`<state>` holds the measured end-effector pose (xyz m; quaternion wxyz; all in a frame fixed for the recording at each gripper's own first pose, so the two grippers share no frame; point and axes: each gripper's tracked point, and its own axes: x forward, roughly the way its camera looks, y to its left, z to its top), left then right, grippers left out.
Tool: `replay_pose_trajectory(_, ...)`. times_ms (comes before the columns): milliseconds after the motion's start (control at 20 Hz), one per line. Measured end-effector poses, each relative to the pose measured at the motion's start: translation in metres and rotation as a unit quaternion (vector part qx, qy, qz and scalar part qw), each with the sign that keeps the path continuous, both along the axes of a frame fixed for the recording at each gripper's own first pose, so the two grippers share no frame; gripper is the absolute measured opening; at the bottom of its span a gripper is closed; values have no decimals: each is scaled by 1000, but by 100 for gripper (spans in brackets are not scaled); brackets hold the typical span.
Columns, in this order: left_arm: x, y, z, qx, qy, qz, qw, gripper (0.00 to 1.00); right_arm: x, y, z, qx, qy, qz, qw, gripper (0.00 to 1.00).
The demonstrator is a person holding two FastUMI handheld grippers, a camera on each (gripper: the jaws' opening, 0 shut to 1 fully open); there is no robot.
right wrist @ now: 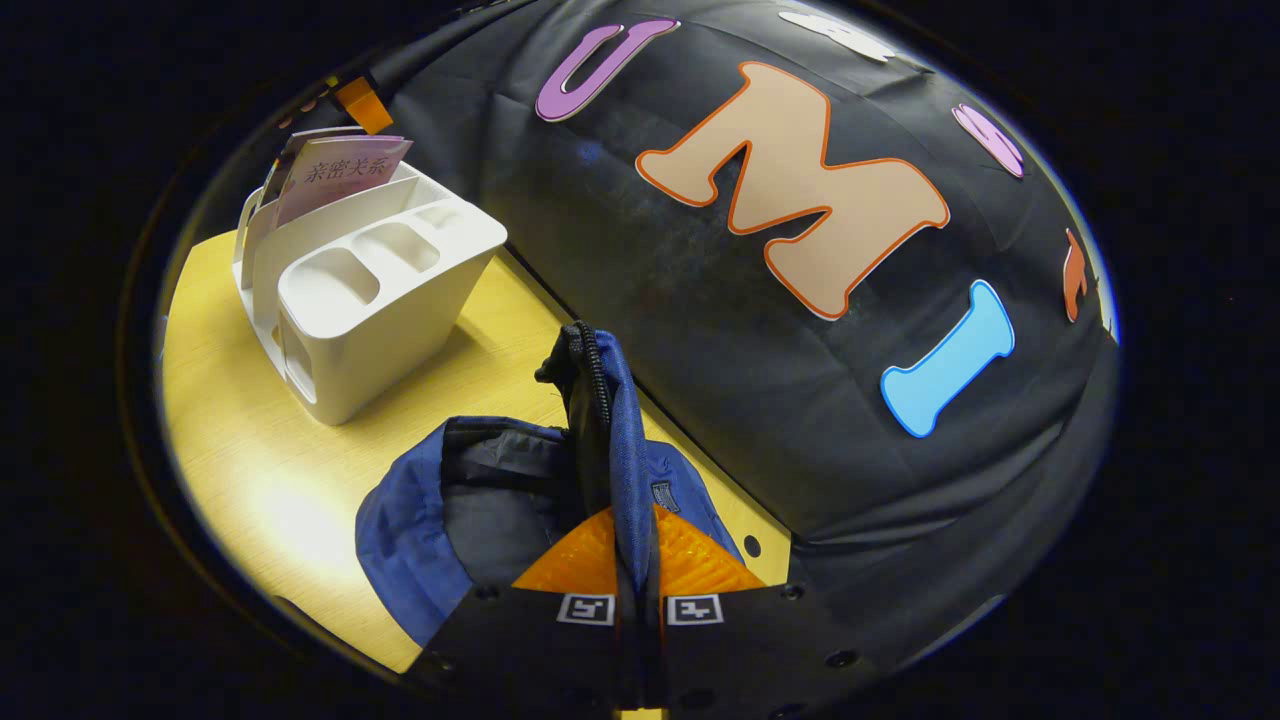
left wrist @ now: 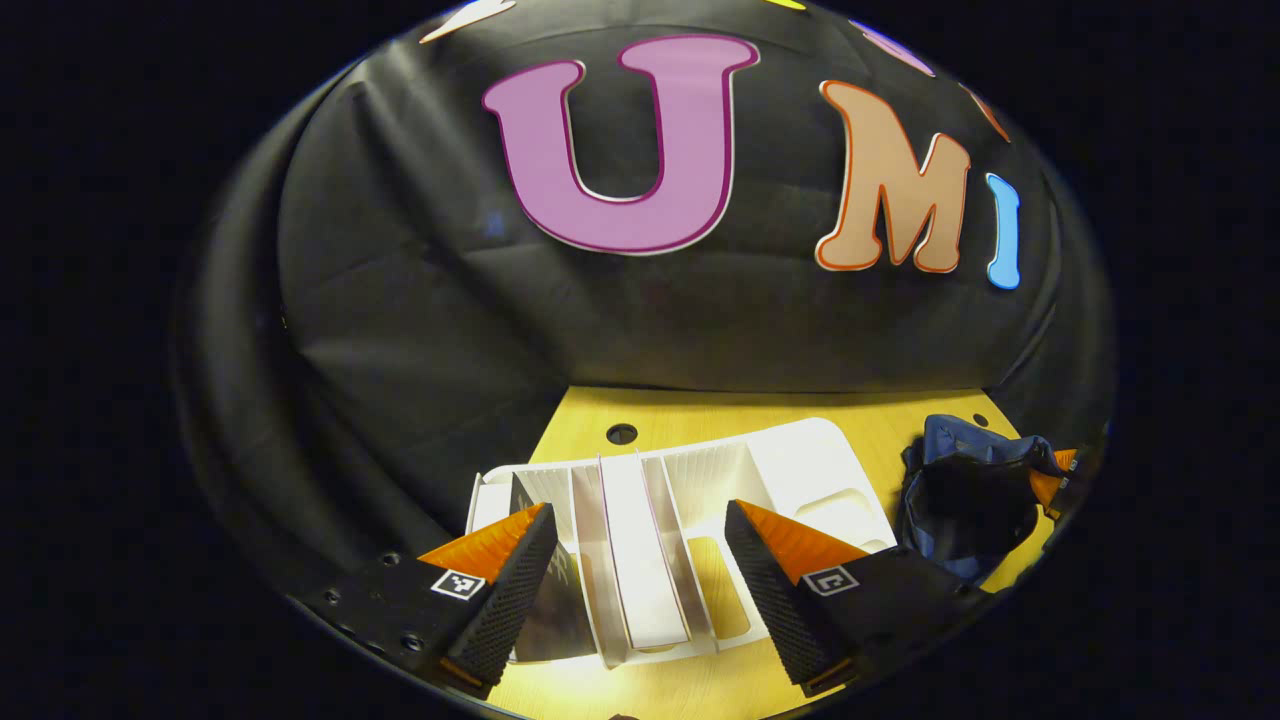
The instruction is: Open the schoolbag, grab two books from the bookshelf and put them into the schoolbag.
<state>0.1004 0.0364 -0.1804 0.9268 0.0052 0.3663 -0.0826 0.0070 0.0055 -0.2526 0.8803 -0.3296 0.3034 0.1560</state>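
Colours and patterns on the worktop

Schoolbag (right wrist: pixel 420 520): blue shell, dark grey-black lining, black zip. Bookshelf (right wrist: pixel 370 300): plain white plastic organiser. Front book (right wrist: pixel 340 170): pale pink cover with dark lettering; page edges white. Worktop (right wrist: pixel 260 450): light yellow wood grain with small dark round holes. Claw housings: black-and-white square markers.

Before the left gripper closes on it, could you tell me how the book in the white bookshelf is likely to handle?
The book looks thin, so probably light and somewhat bendy. It stands upright between the dividers of the white bookshelf, so it should slide up freely. The left gripper, open, straddles it; the shelf may shift if the book snags.
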Motion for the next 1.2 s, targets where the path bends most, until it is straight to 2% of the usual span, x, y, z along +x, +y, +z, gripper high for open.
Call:
replay_pose_trajectory(200, 6, -3, -16, 7, 52, -26, 998, 98, -1, 0, -1, -2, 2, 0, 1000, 5)
replay_pose_trajectory(450, 5, -9, -40, 17, 126, -50, 991, 99, -2, 3, -4, -4, 4, 1, 1000, 5)
replay_pose_trajectory(500, 2, -9, -44, 16, 140, -54, 989, 95, -3, 4, -4, -4, 5, 1, 1000, 5)
replay_pose_trajectory(550, 0, -9, -47, 15, 153, -58, 986, 98, -4, 4, -5, -5, 6, 2, 1000, 5)
replay_pose_trajectory(700, -3, -11, -62, 17, 185, -61, 981, 98, -5, 5, -6, -6, 6, 2, 1000, 5)
replay_pose_trajectory(750, -4, -11, -65, 18, 194, -63, 979, 100, -6, 5, -7, -6, 7, 2, 1000, 5)
replay_pose_trajectory(900, -8, -11, -76, 19, 218, -66, 974, 92, -7, 6, -9, -5, 7, 1, 1000, 5)
replay_pose_trajectory(950, -9, -10, -79, 19, 226, -65, 972, 83, -8, 6, -9, -5, 7, 2, 1000, 5)
replay_pose_trajectory(1200, -20, -3, -91, 22, 260, -55, 964, 69, -8, 8, -14, -4, 10, 4, 1000, 5)
